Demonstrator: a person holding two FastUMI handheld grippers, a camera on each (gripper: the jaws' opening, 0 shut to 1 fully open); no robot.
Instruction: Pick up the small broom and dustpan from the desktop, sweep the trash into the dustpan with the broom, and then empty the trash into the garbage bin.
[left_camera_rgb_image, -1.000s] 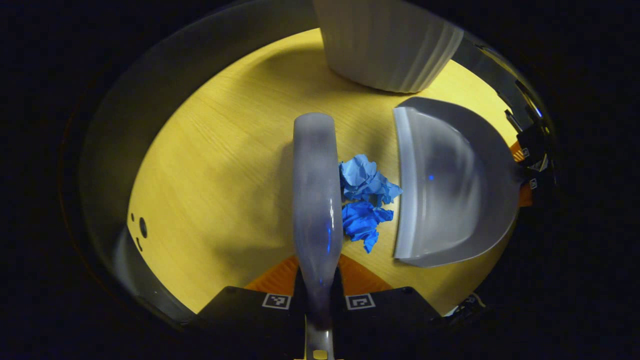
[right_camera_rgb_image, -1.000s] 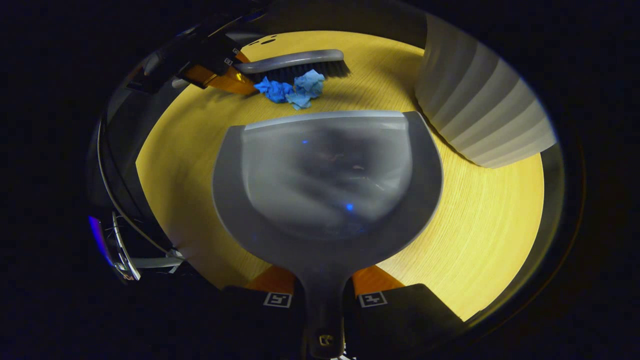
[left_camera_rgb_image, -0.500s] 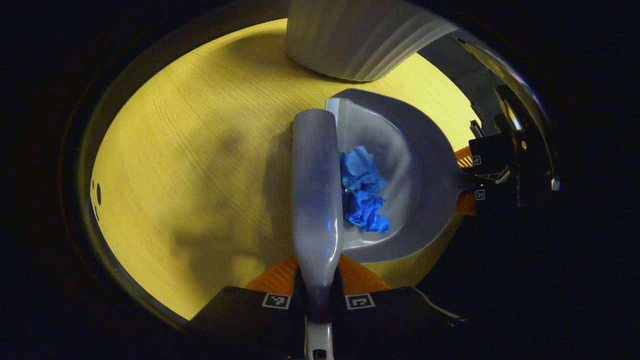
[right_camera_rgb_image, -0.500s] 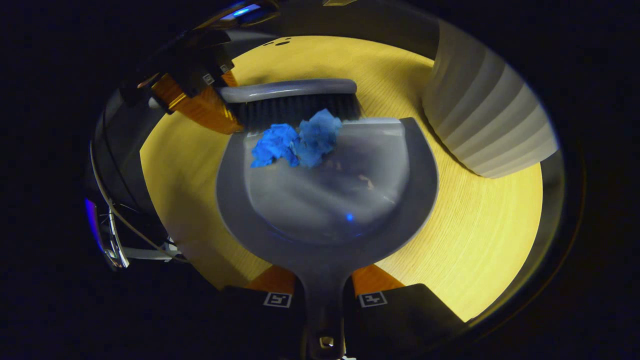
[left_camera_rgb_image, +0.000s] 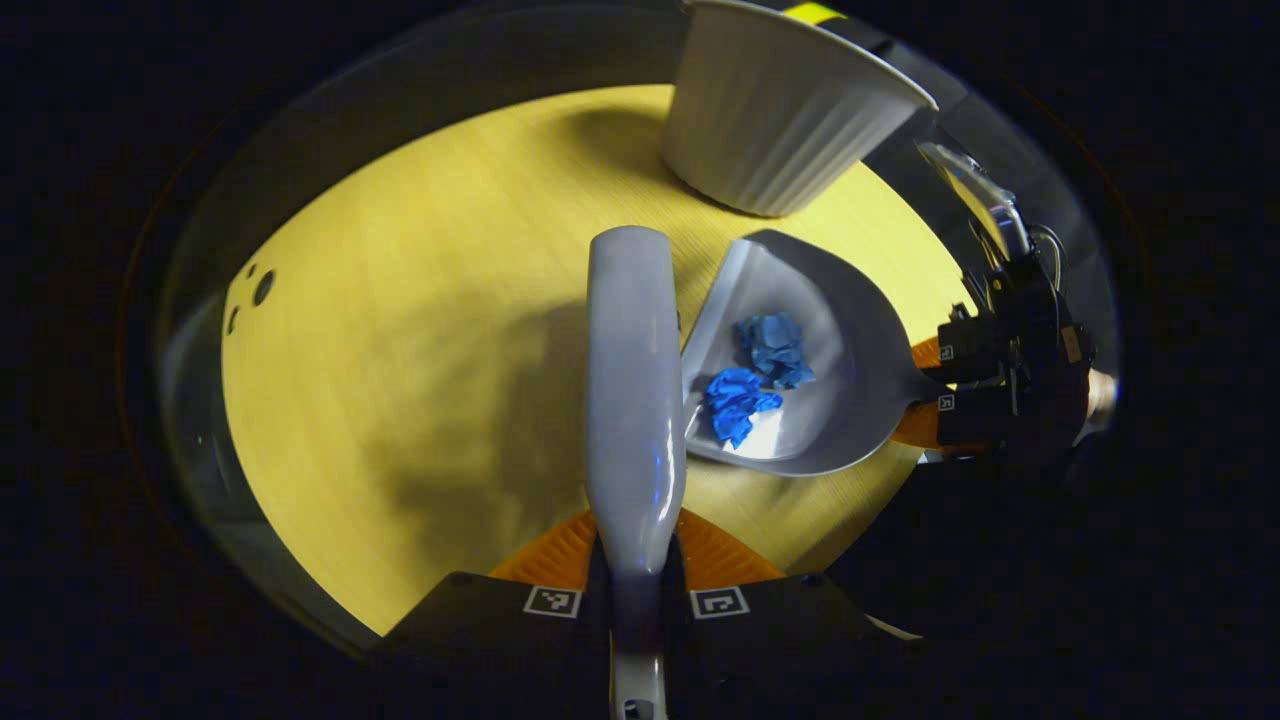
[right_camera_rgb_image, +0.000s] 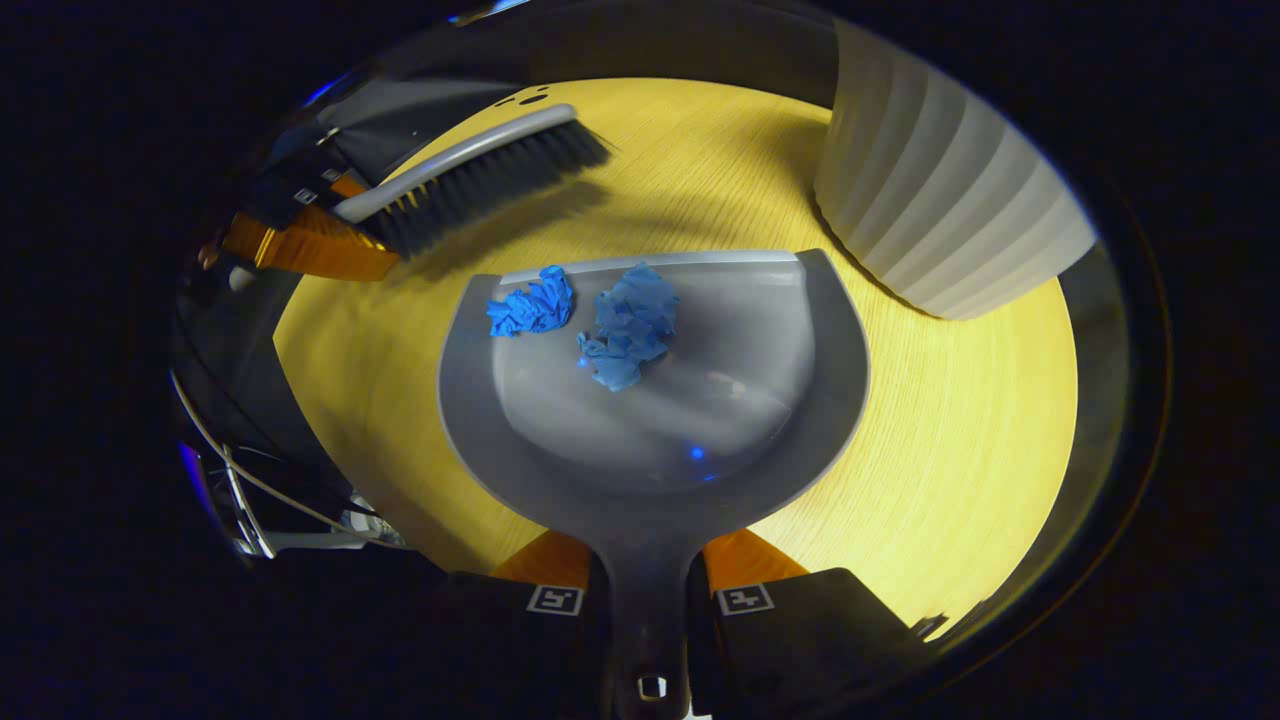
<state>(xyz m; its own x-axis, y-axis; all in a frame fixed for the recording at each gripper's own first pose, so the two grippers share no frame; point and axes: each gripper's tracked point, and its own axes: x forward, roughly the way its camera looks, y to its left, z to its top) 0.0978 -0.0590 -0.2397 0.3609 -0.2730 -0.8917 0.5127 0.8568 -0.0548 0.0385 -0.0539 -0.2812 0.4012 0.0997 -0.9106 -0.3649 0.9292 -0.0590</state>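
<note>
My left gripper (left_camera_rgb_image: 636, 560) is shut on the handle of the small grey broom (left_camera_rgb_image: 633, 390), whose back runs straight up the left gripper view. In the right gripper view the broom (right_camera_rgb_image: 480, 175) hangs above the table at the upper left, bristles down, clear of the pan. My right gripper (right_camera_rgb_image: 648, 570) is shut on the handle of the grey dustpan (right_camera_rgb_image: 660, 420). Two crumpled blue paper scraps (right_camera_rgb_image: 625, 325) lie inside the pan near its front lip. In the left gripper view the dustpan (left_camera_rgb_image: 840, 370) sits right of the broom with the scraps (left_camera_rgb_image: 760, 375) in it, held by the right gripper (left_camera_rgb_image: 940, 378).
A white ribbed garbage bin (left_camera_rgb_image: 780, 110) stands at the far side of the yellow wooden table (left_camera_rgb_image: 420, 330), just beyond the dustpan. In the right gripper view the bin (right_camera_rgb_image: 940, 220) is at the upper right, close to the pan's rim.
The broom pushed both blue scraps from the table into the dustpan, then lifted and swung away to the left. The scraps now lie apart inside the pan.
</note>
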